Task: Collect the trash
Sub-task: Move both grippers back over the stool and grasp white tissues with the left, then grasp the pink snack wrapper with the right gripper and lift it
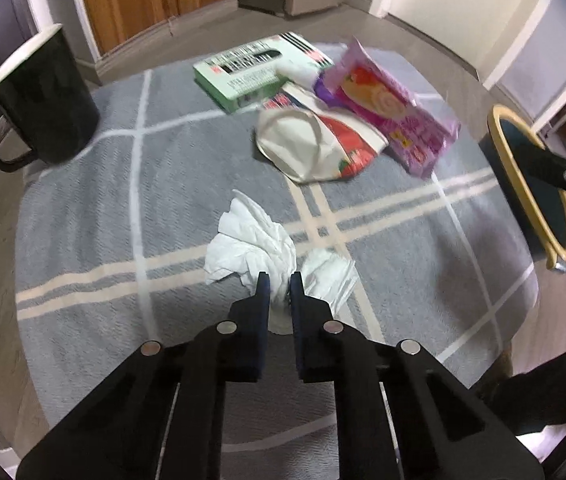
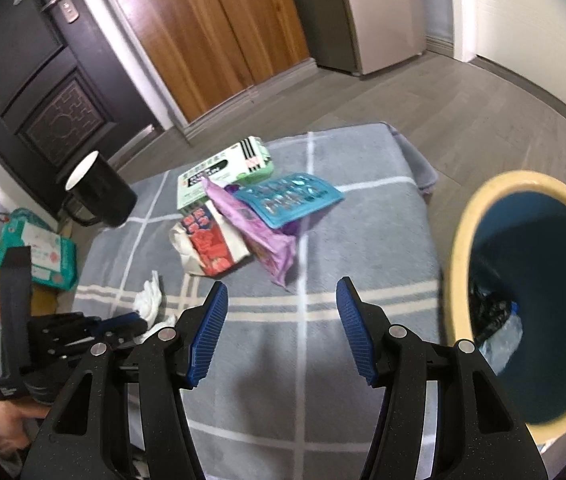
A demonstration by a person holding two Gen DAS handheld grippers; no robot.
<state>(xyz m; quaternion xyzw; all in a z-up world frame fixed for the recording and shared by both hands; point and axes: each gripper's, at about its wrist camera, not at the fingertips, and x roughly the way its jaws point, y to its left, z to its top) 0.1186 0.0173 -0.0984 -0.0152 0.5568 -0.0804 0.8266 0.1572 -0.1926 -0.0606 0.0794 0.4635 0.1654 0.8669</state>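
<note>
The left gripper (image 1: 280, 290) is clenched on a crumpled white tissue (image 1: 255, 244), which lies on the grey checked cloth (image 1: 83, 216) covering the counter, near its front edge. The right gripper (image 2: 282, 328) is released, its blue pads (image 2: 211, 332) spread wide above the cloth with nothing between them.

Toward the far edge of the counter sits a cluster of trash: a green box (image 1: 243, 68), a purple snack wrapper (image 1: 395, 112), a red and white wrapper (image 1: 323, 144) touching it, and, in the right wrist view, a blue blister pack (image 2: 291, 198) resting on the purple wrapper. A black mug (image 1: 39, 100) stands at the far left corner.

Beside the counter's right edge stands a bin (image 2: 459, 240) with a yellow rim and a dark blue inside, some crumpled material at its bottom.
</note>
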